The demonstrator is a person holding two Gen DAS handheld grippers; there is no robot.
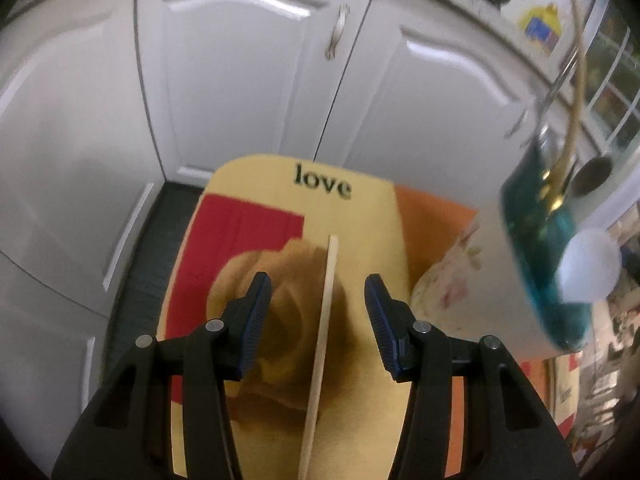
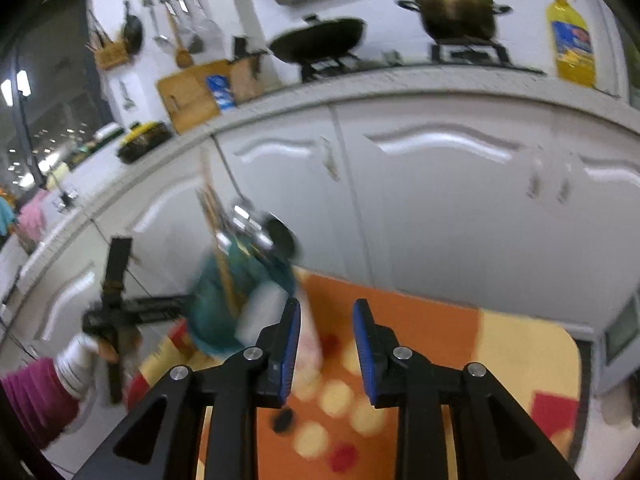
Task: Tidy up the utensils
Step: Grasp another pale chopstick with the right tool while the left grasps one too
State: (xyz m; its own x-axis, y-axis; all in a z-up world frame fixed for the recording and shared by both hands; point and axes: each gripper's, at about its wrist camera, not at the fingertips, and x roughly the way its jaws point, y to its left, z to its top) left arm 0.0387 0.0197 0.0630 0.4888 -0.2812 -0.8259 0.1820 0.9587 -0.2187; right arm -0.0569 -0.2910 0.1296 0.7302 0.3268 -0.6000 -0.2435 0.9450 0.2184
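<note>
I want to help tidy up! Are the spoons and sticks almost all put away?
Mostly, it seems. The teal cup already holds several utensils, including a metal spoon and a wooden stick. One chopstick lies on the placemat, between the open fingers of the left gripper, not gripped yet. The right gripper is open and empty. Left: grab that chopstick and put it in the cup.

Dim indoor light, fisheye warp, maybe motion blur.

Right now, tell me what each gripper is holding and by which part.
Nothing is held. The left gripper is open with the chopstick lying between its fingers, ungripped. The right gripper is open and empty.
</note>
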